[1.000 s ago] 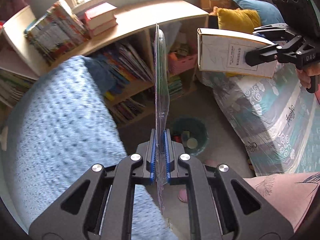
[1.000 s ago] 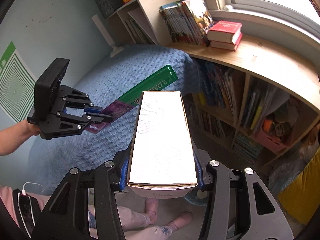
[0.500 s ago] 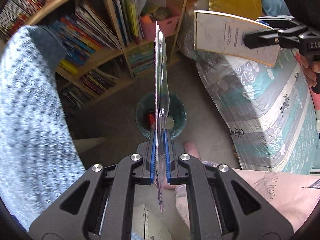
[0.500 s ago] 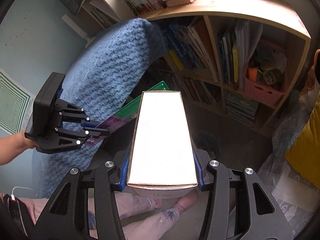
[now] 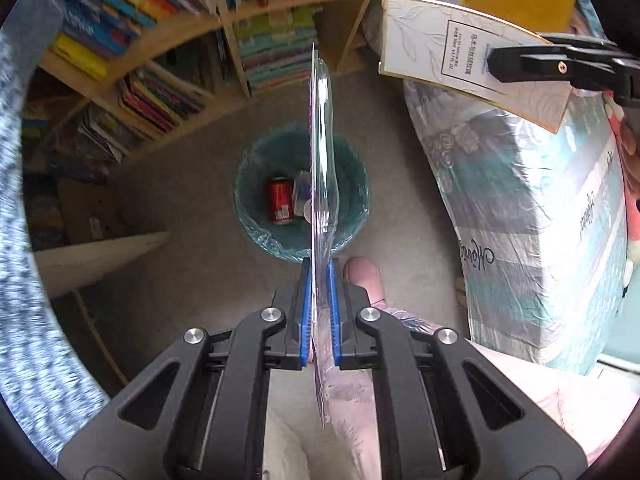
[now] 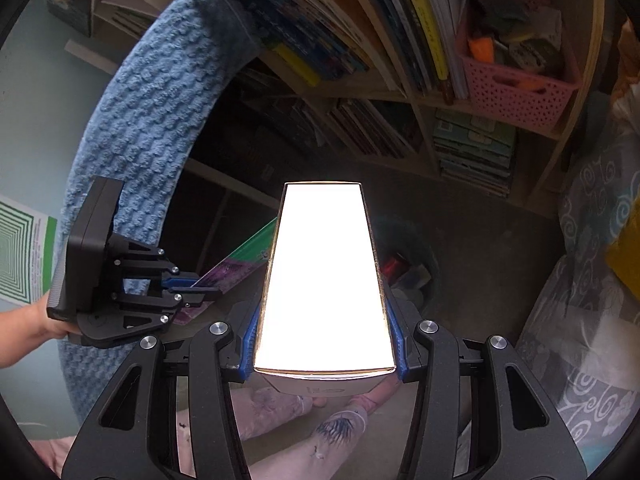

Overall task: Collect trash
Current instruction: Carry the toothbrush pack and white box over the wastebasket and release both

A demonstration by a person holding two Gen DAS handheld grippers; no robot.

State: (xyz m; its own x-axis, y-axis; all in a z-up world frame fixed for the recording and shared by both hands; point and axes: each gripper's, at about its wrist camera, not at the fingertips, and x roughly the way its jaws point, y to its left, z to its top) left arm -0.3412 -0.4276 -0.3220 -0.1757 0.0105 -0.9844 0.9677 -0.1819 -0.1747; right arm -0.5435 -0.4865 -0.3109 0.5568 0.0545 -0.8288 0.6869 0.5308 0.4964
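- Left wrist view: the left gripper (image 5: 319, 312) points straight down, its blue pads clenched on a thin clear plastic blister pack (image 5: 322, 152) seen edge-on.
- Directly below the pack stands a teal waste bin (image 5: 256, 224) with a plastic liner on the grey floor; a red can (image 5: 280, 205) and other scraps lie inside.
- At upper right the right gripper (image 5: 520, 66) grasps a white carton (image 5: 432, 46) with a printed label, held over a patterned plastic-wrapped bundle (image 5: 532, 208).
- A bookshelf (image 5: 168, 76) runs behind the bin.
- Right wrist view: the right gripper (image 6: 324, 344) grips the white carton (image 6: 324, 280) by its two sides, tilted down towards the bin (image 6: 416, 256), which the carton mostly hides.
- At left, a hand (image 6: 28, 320) holds the left gripper (image 6: 200, 292), closed on the pack (image 6: 244, 256), whose backing card shows green and purple, beside a blue blanket (image 6: 152, 100).
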